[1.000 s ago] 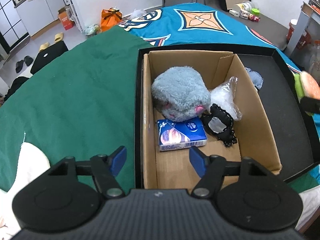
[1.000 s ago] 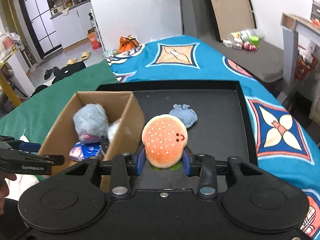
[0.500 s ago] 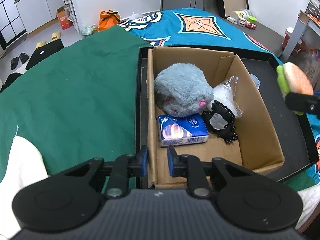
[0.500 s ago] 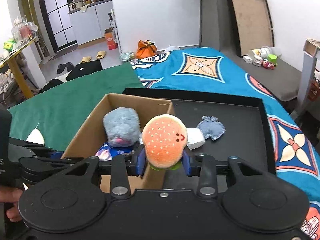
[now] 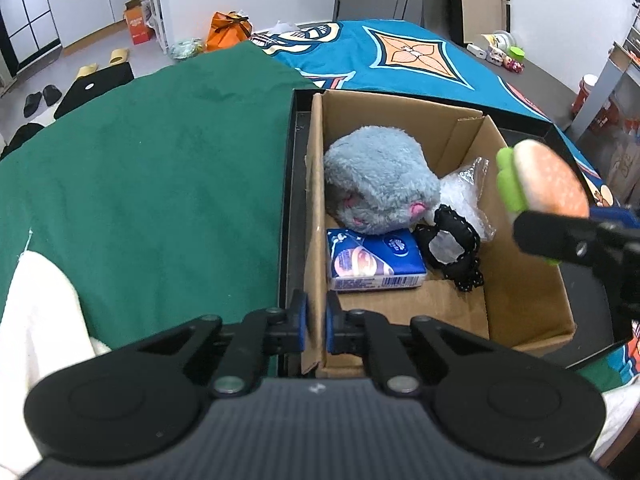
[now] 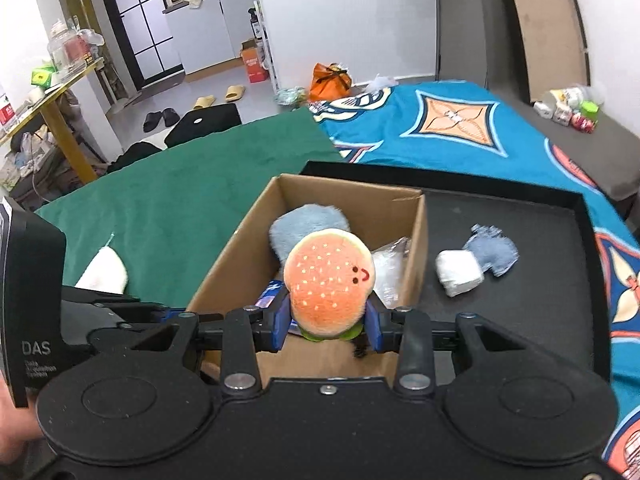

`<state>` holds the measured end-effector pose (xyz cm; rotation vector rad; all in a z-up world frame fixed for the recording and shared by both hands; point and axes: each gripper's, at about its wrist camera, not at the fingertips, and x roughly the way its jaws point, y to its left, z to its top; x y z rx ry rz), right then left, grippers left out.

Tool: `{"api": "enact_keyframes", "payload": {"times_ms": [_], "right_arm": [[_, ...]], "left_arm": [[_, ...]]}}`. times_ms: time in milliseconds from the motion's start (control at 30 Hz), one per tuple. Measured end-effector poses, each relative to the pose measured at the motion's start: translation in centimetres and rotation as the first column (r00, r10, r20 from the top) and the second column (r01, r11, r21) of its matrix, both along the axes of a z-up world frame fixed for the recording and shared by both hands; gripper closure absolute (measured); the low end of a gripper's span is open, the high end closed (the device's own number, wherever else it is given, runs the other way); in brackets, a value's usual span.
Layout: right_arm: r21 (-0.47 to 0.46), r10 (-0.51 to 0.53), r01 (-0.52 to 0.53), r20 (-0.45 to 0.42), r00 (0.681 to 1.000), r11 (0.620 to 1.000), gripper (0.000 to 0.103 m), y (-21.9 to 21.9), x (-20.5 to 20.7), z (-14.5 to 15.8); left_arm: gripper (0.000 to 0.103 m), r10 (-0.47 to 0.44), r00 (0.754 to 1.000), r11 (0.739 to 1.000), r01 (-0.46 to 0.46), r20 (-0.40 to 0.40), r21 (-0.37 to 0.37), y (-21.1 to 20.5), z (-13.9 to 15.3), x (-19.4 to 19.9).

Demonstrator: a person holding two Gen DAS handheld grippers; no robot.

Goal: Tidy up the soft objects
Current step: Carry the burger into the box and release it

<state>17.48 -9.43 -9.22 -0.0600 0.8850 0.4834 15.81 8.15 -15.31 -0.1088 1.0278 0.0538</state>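
A cardboard box (image 5: 524,280) (image 6: 236,256) stands in a black tray (image 6: 532,312). My left gripper (image 5: 316,328) is shut on the box's near left wall. Inside lie a grey plush toy (image 5: 380,184) (image 6: 308,220), a blue tissue pack (image 5: 372,260), a black lace item (image 5: 452,244) and a clear plastic bag (image 5: 464,184). My right gripper (image 6: 326,326) is shut on a plush hamburger (image 6: 328,280) (image 5: 544,184) and holds it above the box's right part. On the tray right of the box lie a white roll (image 6: 458,272) and a small blue fabric piece (image 6: 494,254).
The tray rests on a bed with a green blanket (image 5: 140,184) and a teal patterned cover (image 6: 452,128). A white cloth (image 5: 36,320) lies at the near left. Shoes, an orange bag (image 6: 330,76) and boxes sit on the floor beyond.
My left gripper went from open to shut on the box's left wall. My right gripper carried the hamburger leftwards from over the tray to over the box.
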Motion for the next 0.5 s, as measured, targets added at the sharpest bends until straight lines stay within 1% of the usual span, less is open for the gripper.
{"api": "enact_keyframes", "payload": {"times_ms": [167, 267, 300, 333, 433, 500], "right_arm": [[0.030, 0.010, -0.009, -0.038, 0.999, 1.000, 0.064, 1.1, -0.1, -0.2], [0.092, 0.058, -0.051, -0.079, 0.995, 0.995, 0.051, 1.7, -0.1, -0.1], [0.095, 0.063, -0.055, -0.081, 0.995, 0.994, 0.041, 1.8, -0.2, -0.1], [0.094, 0.058, -0.050, -0.074, 0.996, 0.994, 0.036, 1.7, -0.4, 0.1], [0.093, 0.035, -0.028, -0.070, 0.997, 0.995, 0.034, 0.8, -0.6, 0.4], [0.099, 0.023, -0.016, -0.070, 0.997, 0.995, 0.034, 0.0, -0.5, 0.6]], "left_arm": [[0.094, -0.005, 1.000, 1.000, 0.005, 0.000, -0.010, 0.1, 0.1, -0.2], [0.094, -0.007, 1.000, 1.000, 0.007, 0.001, -0.020, 0.5, 0.1, -0.3], [0.094, -0.007, 1.000, 1.000, 0.007, 0.002, -0.023, 0.6, 0.1, -0.4], [0.094, -0.010, 1.000, 1.000, 0.010, 0.003, -0.018, 0.6, 0.1, -0.4], [0.092, -0.027, 1.000, 1.000, 0.027, -0.004, 0.010, 0.5, 0.1, -0.6], [0.091, -0.032, 0.999, 0.999, 0.032, 0.007, 0.031, 0.4, 0.3, -0.9]]}}
